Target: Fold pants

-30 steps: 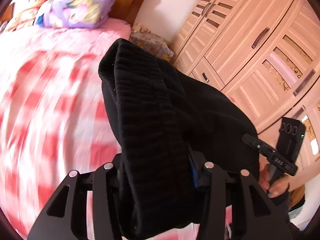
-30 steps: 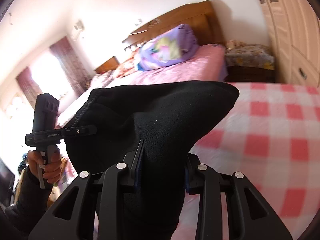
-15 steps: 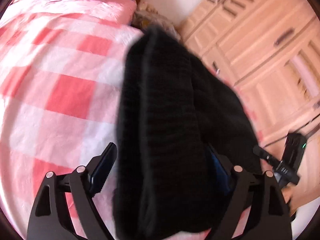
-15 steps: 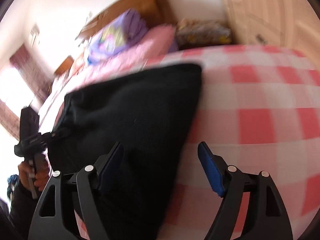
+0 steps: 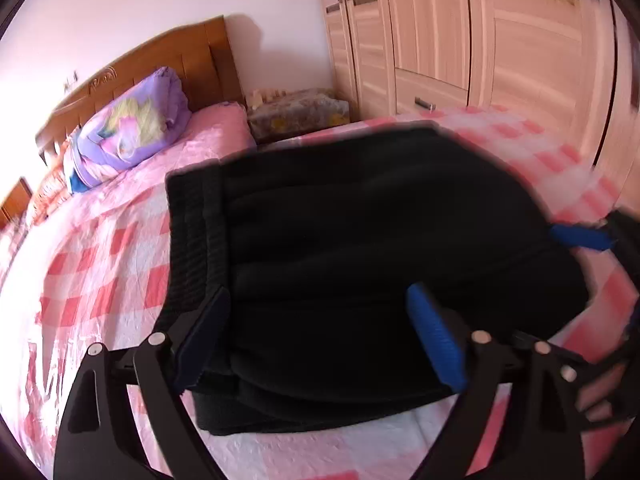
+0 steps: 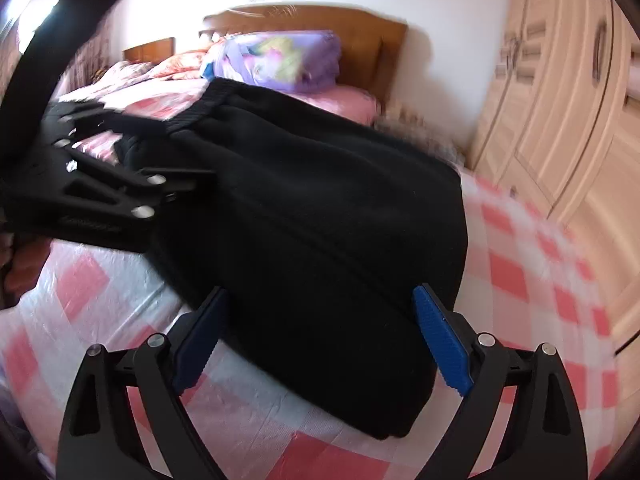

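The left gripper (image 5: 320, 336) is held low with its jaws spread wide, its blue-padded fingers (image 5: 436, 340) gripping nothing; in the right wrist view it is seen at the left edge (image 6: 120, 188), pointing right, with part of the hand (image 6: 24, 264) behind it. The right gripper (image 6: 320, 336) is likewise held with jaws wide apart and nothing between its fingers (image 6: 440, 344). In the left wrist view only one blue pad of it (image 5: 580, 236) is seen, blurred, at the right edge.
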A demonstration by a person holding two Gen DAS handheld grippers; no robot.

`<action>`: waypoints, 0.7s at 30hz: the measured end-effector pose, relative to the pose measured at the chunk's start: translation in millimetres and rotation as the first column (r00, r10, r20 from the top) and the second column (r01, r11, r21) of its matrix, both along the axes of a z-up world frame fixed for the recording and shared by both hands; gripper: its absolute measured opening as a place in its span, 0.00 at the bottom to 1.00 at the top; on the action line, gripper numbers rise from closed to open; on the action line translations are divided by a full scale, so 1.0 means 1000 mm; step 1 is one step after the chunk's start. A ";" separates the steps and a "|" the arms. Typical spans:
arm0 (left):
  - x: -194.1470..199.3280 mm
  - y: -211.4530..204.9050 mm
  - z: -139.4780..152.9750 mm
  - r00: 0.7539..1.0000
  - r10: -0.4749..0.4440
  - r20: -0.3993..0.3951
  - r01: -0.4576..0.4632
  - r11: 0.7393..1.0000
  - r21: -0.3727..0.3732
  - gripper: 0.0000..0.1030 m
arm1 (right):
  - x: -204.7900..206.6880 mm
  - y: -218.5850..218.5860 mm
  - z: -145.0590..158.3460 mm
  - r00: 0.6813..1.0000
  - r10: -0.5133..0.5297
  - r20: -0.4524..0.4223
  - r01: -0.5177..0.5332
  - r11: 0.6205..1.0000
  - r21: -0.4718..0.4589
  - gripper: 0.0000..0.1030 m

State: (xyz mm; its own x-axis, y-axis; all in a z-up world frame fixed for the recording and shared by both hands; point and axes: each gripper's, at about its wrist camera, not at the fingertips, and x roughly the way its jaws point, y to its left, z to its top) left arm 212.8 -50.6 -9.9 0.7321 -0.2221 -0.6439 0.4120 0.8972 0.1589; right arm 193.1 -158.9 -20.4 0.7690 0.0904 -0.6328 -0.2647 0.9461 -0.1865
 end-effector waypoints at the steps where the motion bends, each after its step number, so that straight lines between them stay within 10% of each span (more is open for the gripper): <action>1: -0.003 0.003 -0.001 1.000 -0.006 0.004 0.006 1.000 -0.011 0.88 | -0.003 -0.003 0.004 1.000 0.022 -0.019 -0.022 1.000 0.003 0.86; 9: -0.001 0.001 0.030 1.000 -0.018 -0.004 0.018 0.999 -0.051 0.88 | 0.076 -0.087 0.061 0.994 -0.094 -0.055 0.107 0.929 0.354 0.86; 12: 0.009 -0.018 0.014 0.997 -0.006 -0.072 0.009 0.999 0.041 0.89 | 0.154 -0.081 0.051 0.976 -0.106 -0.189 0.168 0.922 0.349 0.86; 16: 0.014 -0.008 0.012 0.993 -0.010 -0.115 0.007 1.000 -0.019 0.89 | 0.229 -0.051 0.006 0.922 -0.090 -0.377 0.168 0.969 0.181 0.94; 21: 0.014 -0.007 0.010 0.993 -0.039 -0.116 0.039 0.999 0.005 0.89 | 0.248 -0.074 0.012 0.884 -0.130 -0.449 0.303 0.892 0.337 0.96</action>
State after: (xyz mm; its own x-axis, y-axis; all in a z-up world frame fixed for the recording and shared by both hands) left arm 226.7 -57.8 -0.1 0.6434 -0.2438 -0.7256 0.4626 0.8791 0.1149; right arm 441.1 -233.1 -8.2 0.4814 0.2551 -0.8386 -0.0142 0.9589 0.2835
